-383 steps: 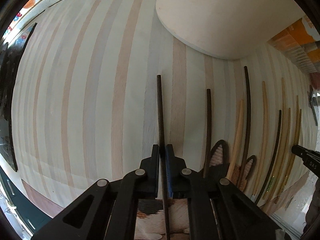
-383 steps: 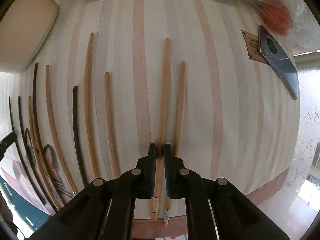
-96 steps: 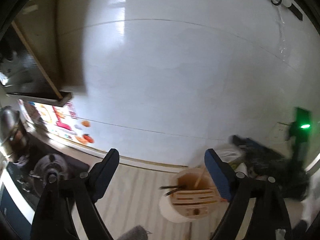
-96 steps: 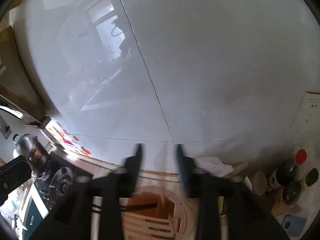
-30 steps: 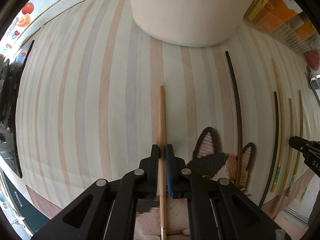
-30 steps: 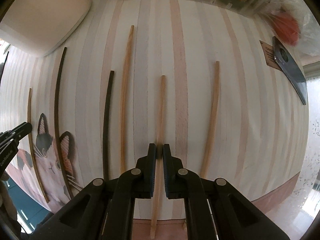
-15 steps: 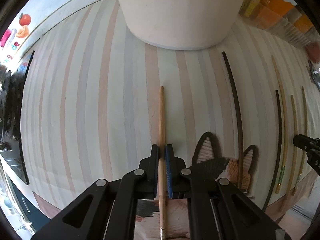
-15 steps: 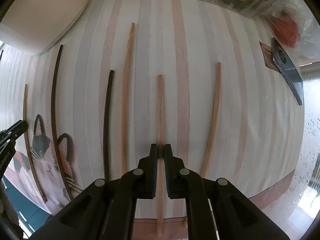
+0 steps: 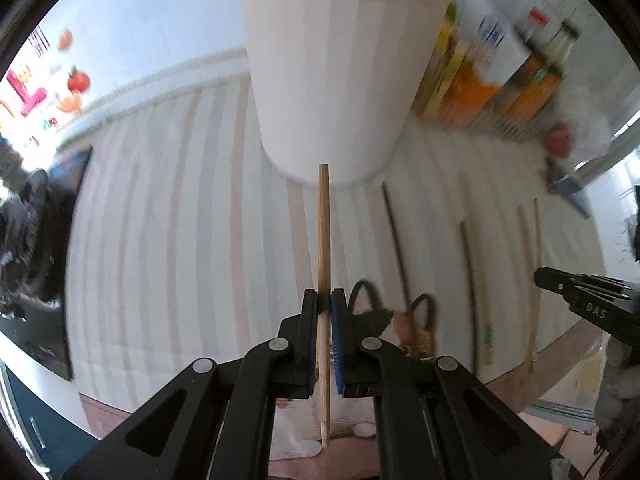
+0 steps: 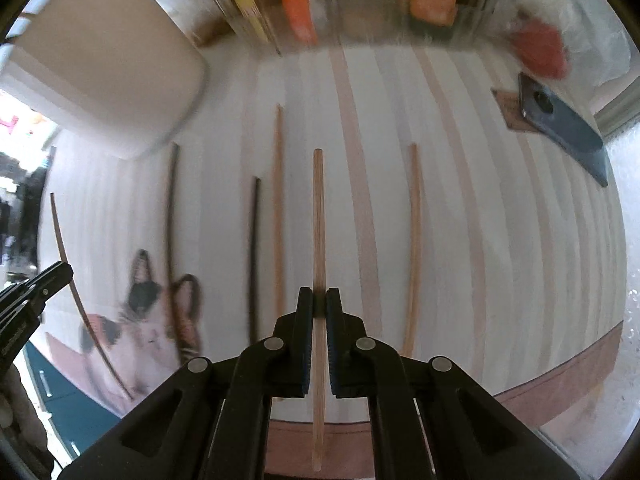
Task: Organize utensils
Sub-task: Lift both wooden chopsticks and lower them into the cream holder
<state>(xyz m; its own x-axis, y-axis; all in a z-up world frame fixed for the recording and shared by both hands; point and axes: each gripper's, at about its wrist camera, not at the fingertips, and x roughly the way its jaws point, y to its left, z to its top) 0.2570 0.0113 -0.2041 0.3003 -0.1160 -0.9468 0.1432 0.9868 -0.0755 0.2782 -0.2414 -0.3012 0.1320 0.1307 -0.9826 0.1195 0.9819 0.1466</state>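
Surface: striped mat (image 10: 500, 216), bare stretch right of holder (image 9: 340, 76).
Left gripper (image 9: 324, 304): pinching light chopstick (image 9: 323, 224), tip at holder's base.
Right gripper (image 10: 315, 300): clamping another chopstick (image 10: 318, 216), near mat's front edge.

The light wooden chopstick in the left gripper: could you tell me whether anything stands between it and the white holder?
Nothing visible does. The left gripper is shut on the light wooden chopstick, whose tip points at the wall of the white utensil holder; only bare striped mat lies between.

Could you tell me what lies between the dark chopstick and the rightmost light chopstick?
In the right wrist view, a light chopstick lying there, and the one held by the right tongs.
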